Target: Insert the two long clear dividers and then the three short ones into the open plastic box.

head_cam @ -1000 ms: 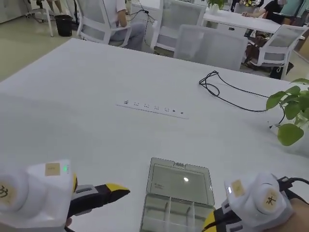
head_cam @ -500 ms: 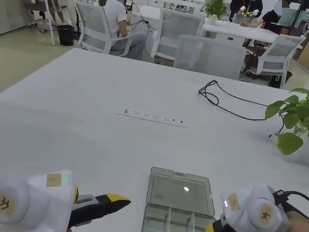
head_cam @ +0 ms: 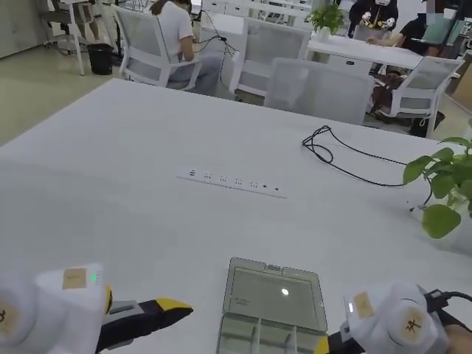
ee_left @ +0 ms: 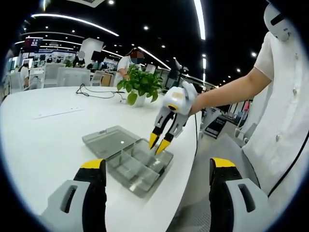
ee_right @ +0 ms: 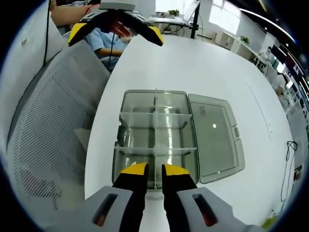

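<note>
The right claw is hanging just over the near edge of the box. Its jaws are sitting close together with a thin gap, and it is too hard to tell if they are pinching anything. A clear divider in the box is running straight away from that gap. The left claw is wide open, holding nothing, well off to the side, so the right one is nearer. The lid is lying open beside it. A plant and a cable are sitting far back, blocking nothing.
</note>
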